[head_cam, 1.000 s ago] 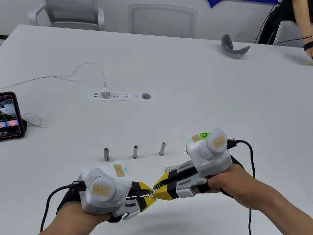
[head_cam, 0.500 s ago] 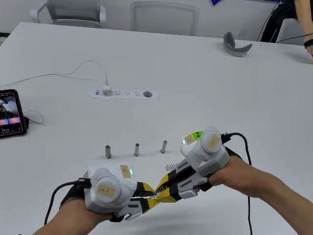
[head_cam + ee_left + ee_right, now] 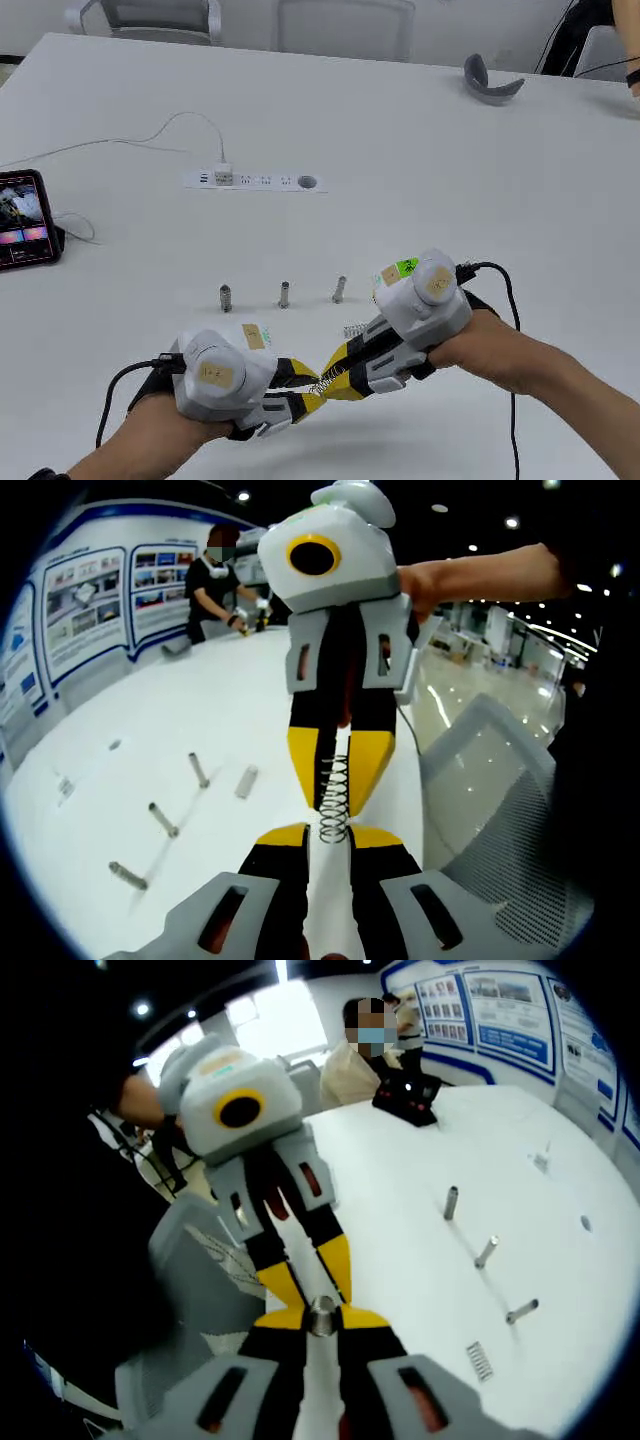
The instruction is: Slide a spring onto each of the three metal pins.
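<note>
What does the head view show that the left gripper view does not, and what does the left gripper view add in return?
The head view adds a tablet with a lit screen, lying at the left of the white table, and the left gripper seen from above. The left gripper view adds a person at the table's far end and posters on the wall. Both share the three pins standing in a row, the loose spring lying near them, and the right gripper, which meets the left one on a spring.
</note>
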Motion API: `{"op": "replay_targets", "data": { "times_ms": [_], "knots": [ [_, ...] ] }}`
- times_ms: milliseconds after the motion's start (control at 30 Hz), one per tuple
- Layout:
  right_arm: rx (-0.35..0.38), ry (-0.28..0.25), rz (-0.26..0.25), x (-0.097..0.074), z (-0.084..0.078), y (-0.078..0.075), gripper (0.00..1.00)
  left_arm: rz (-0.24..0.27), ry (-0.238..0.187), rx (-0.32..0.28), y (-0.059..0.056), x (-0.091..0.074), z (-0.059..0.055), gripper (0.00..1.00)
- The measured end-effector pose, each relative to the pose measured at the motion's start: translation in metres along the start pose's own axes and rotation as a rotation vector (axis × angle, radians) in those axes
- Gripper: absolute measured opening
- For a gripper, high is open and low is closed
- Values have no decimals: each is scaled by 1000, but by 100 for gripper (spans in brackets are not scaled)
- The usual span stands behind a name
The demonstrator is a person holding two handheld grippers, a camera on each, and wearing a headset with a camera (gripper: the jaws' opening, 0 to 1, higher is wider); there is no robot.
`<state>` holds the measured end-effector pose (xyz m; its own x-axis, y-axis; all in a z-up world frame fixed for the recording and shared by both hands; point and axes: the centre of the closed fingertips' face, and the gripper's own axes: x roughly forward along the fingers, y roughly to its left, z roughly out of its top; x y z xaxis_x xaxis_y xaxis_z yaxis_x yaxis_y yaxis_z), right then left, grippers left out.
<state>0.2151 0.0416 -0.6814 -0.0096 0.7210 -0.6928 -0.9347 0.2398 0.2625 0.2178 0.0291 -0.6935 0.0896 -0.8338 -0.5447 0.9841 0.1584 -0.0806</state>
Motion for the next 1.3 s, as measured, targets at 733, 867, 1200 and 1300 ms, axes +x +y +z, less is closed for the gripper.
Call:
{"op": "replay_targets", "data": {
  "times_ms": [733,867,1200,1300],
  "knots": [
    [44,13,-55,-3,-13,-15,12,124,-45,-138,31,-25,-12,29],
    [48,17,-69,-5,-14,-19,12,153,-48,-155,39,-31,-15,31],
    [57,33,-91,-5,-17,-31,12,211,-28,-191,51,-43,-31,40],
    [57,40,-94,-4,-18,-35,12,230,-26,-206,55,-47,-36,43]
  ]
}}
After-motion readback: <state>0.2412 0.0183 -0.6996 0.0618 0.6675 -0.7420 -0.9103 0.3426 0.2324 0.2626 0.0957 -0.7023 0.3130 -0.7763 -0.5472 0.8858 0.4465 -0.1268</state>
